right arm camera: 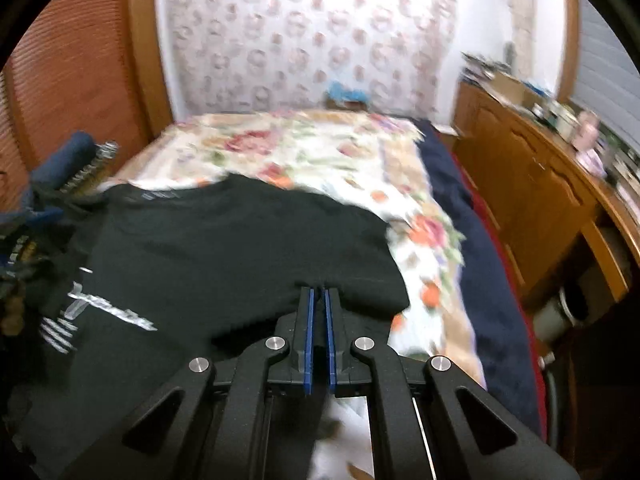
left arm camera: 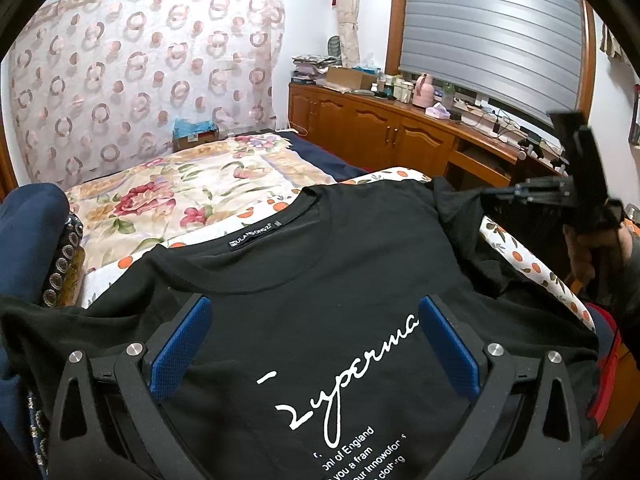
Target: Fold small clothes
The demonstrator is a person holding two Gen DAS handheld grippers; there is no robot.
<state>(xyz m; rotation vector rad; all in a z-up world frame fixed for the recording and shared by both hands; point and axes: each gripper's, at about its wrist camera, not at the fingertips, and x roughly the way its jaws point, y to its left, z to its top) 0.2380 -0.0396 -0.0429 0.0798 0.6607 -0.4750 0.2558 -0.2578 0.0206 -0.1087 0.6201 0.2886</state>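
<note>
A black T-shirt (left arm camera: 320, 280) with white print lies face up on the bed, collar pointing away. My left gripper (left arm camera: 314, 312) is open, its blue pads spread wide just above the shirt's chest. In the right wrist view the same shirt (right arm camera: 224, 248) is blurred. My right gripper (right arm camera: 319, 290) is shut on the shirt's right edge, near the sleeve. The right gripper also shows in the left wrist view (left arm camera: 576, 192), raised at the right with dark cloth hanging from it.
The bed has a floral cover (left arm camera: 192, 196) and an orange-print sheet (left arm camera: 520, 256). Dark clothes (left arm camera: 36, 232) are piled at the left. A wooden cabinet (left arm camera: 400, 136) with clutter runs along the right. A patterned curtain (left arm camera: 140, 72) hangs behind.
</note>
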